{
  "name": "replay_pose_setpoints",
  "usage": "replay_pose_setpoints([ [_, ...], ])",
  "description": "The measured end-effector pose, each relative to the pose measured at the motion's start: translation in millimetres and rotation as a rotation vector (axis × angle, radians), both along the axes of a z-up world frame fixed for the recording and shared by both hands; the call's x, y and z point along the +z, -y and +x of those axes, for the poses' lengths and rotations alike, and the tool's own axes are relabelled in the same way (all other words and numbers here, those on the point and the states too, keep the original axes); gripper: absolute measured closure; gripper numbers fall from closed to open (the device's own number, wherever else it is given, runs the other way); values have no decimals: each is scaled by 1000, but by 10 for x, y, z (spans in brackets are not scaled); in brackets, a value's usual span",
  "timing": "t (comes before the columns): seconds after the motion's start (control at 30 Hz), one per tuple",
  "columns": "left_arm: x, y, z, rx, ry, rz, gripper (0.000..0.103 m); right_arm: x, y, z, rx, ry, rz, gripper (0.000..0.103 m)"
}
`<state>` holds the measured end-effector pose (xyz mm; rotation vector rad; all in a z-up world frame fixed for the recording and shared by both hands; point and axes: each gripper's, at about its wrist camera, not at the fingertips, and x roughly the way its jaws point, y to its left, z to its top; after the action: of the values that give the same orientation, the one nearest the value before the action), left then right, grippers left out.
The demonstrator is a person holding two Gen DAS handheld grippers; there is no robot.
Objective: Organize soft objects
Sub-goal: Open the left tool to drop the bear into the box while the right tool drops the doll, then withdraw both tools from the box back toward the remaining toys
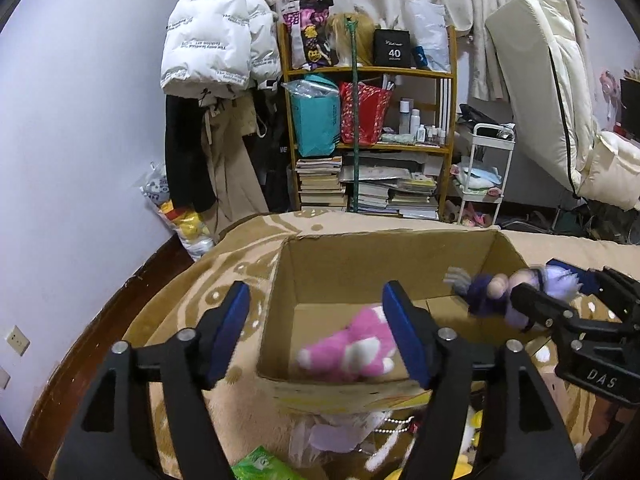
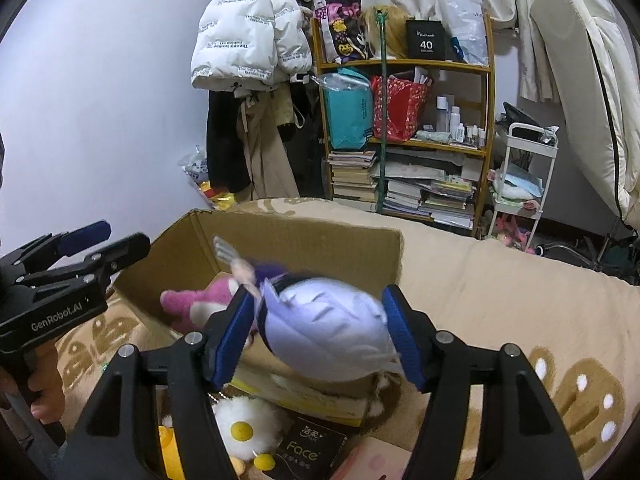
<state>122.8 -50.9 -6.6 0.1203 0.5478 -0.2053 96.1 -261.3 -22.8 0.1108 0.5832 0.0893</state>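
- Between the right gripper's (image 2: pixel 316 334) fingers, the purple doll (image 2: pixel 332 328) hangs over the near right edge of the cardboard box (image 2: pixel 304 248), its long axis running toward the box's interior; whether the pads press it, I cannot tell.
- Inside the box, the pink plush (image 1: pixel 352 344) lies below the left gripper (image 1: pixel 320 334), whose fingers stand apart, empty.
- The right hand is nearer the doll.

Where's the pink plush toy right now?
The pink plush toy lies inside the cardboard box, on its floor near the front wall; in the right wrist view it sits left of the purple-haired doll between the right gripper's fingers.
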Motion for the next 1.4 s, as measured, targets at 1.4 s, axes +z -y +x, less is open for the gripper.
replay_pose_setpoints([
  [1.4, 49, -774, -821, 151, -250, 1, 4, 287, -225, -953, -45, -38, -7, 0],
])
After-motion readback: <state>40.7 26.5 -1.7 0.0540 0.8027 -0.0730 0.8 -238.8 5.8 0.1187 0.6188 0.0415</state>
